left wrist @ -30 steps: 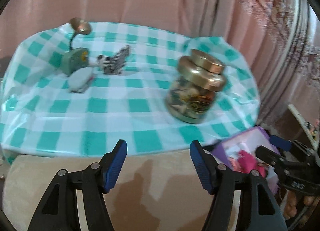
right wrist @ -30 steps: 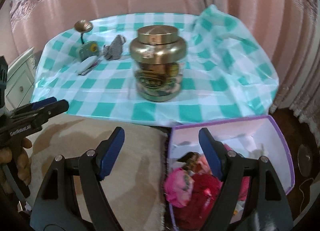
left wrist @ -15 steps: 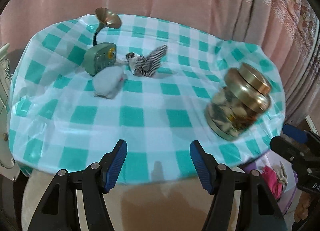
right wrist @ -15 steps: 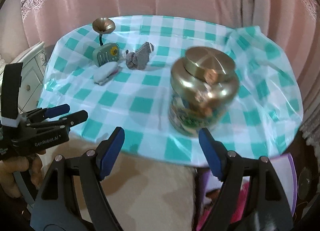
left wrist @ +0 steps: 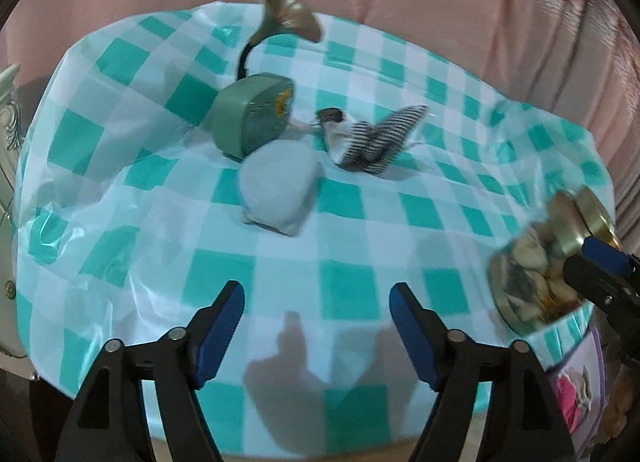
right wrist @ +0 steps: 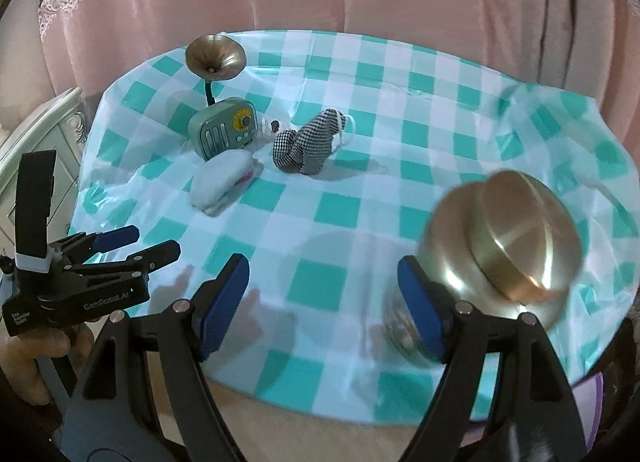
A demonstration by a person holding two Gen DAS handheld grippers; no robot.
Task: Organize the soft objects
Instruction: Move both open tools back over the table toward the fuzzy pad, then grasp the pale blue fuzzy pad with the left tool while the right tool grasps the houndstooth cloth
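The left gripper (left wrist: pixel 316 316), black with blue pads, hangs over the near edge of the round table in its teal-and-white checked plastic cloth (left wrist: pixel 352 246); its jaws have just been opening and stand wide with nothing between them. The right gripper (right wrist: pixel 322 296) is likewise spread wide and empty, though its right finger overlaps the lower side of the gold-lidded glass jar (right wrist: pixel 496 258) in its own view, so whether they touch cannot be told. The jar stands near the table's right edge, blurred, its contents hard to make out. Toward the far left of the table a pale blue-white folded soft bundle (left wrist: pixel 278 192) lies just in front of a small green radio-shaped box with a brass horn (left wrist: pixel 254 116); something pink peeks from under the bundle in the right view. Beside them lies a crumpled black-and-white checked cloth piece (right wrist: pixel 306 142). Below the table's right edge, a purple-rimmed box (left wrist: pixel 580 386) is mostly cut off, showing pink and pale soft things. A hand (right wrist: pixel 36 346) grips the left gripper's handle.
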